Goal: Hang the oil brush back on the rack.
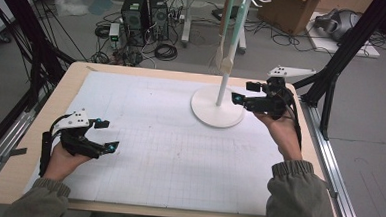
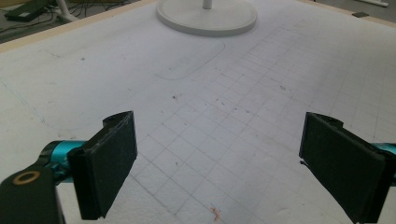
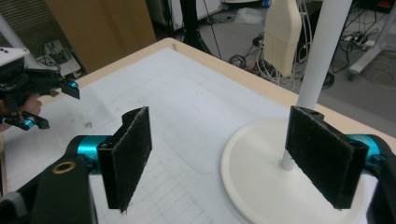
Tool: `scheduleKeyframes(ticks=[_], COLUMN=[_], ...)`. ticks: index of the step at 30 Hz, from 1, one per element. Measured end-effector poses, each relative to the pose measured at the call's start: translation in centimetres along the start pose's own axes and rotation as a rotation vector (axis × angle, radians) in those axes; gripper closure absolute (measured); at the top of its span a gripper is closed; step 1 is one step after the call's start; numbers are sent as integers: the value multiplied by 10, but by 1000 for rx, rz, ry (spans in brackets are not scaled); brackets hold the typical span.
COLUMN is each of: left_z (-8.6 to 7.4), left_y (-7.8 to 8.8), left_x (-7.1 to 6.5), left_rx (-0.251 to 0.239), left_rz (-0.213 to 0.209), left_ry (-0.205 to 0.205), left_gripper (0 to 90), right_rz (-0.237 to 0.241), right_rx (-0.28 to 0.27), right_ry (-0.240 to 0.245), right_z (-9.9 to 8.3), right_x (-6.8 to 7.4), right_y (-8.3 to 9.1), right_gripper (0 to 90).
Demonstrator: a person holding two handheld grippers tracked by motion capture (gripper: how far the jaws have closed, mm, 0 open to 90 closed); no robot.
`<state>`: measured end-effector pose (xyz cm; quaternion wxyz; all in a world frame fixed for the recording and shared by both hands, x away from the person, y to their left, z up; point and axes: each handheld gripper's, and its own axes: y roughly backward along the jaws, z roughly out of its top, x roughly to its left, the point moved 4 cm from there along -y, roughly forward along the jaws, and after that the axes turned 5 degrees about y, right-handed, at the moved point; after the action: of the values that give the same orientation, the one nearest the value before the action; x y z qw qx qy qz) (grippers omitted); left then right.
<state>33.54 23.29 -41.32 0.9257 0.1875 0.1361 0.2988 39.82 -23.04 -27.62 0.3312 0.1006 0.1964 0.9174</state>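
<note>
At the upper right of the high view, the white stand [image 1: 217,107] is seen upright on the tabletop [image 1: 144,136], judged rigid, bottom-heavy and smooth, best taken by its thin pole, beside the empty, wide-open right gripper [image 1: 245,93]; the left gripper [image 1: 107,134] is likewise held open.

The white stand [image 1: 217,107] is upright on the table [image 1: 72,82], towards its far right part — a round flat base and a thin white pole. A beige spatula [image 1: 227,63] hangs down beside the pole, well above the base — blade pointing down.
</note>
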Motion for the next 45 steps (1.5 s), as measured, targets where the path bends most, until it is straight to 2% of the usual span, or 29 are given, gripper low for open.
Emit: scheduleKeyframes(ticks=[4, 26, 38, 45], left_z=[0, -1, -1, -1], left_y=[0, 0, 0, 0], left_x=[0, 0, 0, 1], left_rx=[3, 10, 9, 11], left_rz=[-1, -1, -3, -3], left_ry=[2, 8, 12, 10], left_gripper=[117, 106, 105, 102], right_rz=[-19, -48, -42, -32], right_rx=[11, 36, 57, 73], right_ry=[16, 31, 51, 46], right_z=[-8, -54, -74, -91], right_x=[4, 21, 34, 41], right_y=[0, -4, -8, -12], right_gripper=[212, 189, 167, 143])
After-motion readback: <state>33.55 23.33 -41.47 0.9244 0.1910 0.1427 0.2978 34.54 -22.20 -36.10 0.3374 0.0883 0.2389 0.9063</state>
